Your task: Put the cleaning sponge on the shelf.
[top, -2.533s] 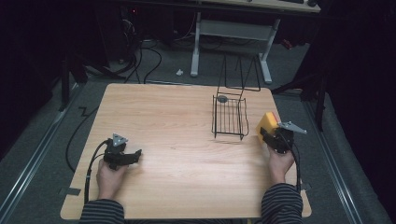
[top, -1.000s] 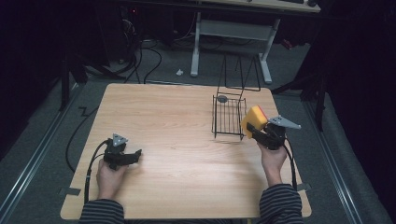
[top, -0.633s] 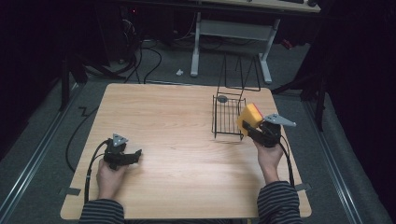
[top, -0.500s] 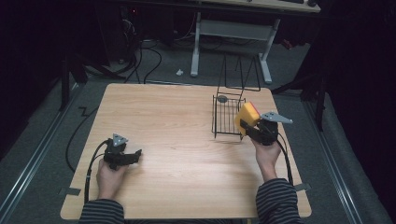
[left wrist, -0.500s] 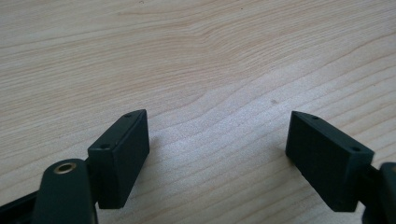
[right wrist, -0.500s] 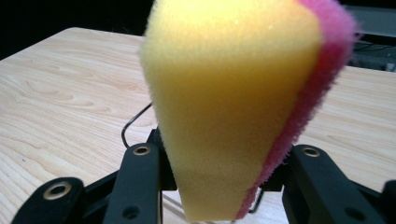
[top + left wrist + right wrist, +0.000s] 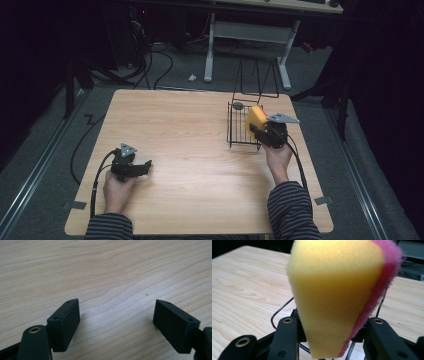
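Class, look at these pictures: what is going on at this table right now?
A person sits at a wooden table with a gripper in each hand. The right gripper is shut on a yellow sponge with a pink backing and holds it at the edge of a black wire basket. The left gripper rests near the table's front, jaws open, with nothing between them.

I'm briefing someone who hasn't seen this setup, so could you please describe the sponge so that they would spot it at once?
Start at the wooden table and go to the black wire basket near its far right corner. At the basket's right edge, the right gripper holds the sponge in its jaws. It is the one brightly coloured thing here: yellow foam with a pink layer on one face.
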